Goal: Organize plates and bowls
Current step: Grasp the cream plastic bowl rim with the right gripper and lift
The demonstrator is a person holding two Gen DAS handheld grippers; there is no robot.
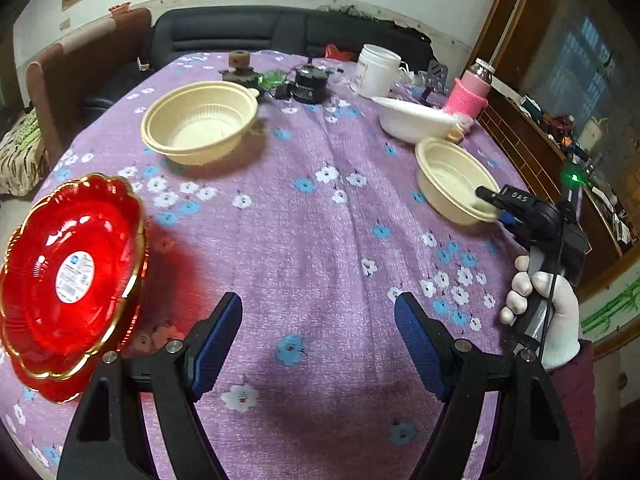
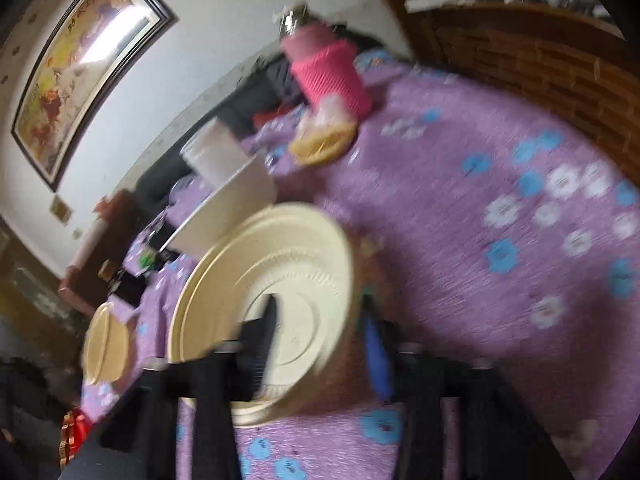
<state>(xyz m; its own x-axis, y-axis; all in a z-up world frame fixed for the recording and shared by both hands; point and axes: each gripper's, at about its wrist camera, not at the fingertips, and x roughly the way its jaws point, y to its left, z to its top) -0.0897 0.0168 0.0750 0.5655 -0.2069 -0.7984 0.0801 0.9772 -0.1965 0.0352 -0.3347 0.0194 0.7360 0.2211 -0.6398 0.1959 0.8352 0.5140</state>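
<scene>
My left gripper [image 1: 318, 332] is open and empty above the purple flowered tablecloth [image 1: 320, 208]. Stacked red plates with gold rims [image 1: 68, 280] sit at its left. A cream bowl [image 1: 200, 122] stands at the far left, a white bowl [image 1: 416, 118] at the far right. My right gripper [image 1: 494, 206] is shut on the rim of a second cream bowl [image 1: 452, 180]. In the blurred right wrist view, that gripper [image 2: 320, 320] straddles the rim of this cream bowl [image 2: 276, 280], one finger inside, one outside. The white bowl [image 2: 236, 208] lies behind it.
A white tub [image 1: 376, 70], a pink-sleeved bottle [image 1: 472, 92], a black round device [image 1: 310, 82] and small clutter line the table's far edge. A dark sofa [image 1: 248, 36] stands behind. A wooden cabinet [image 1: 560, 80] is at the right.
</scene>
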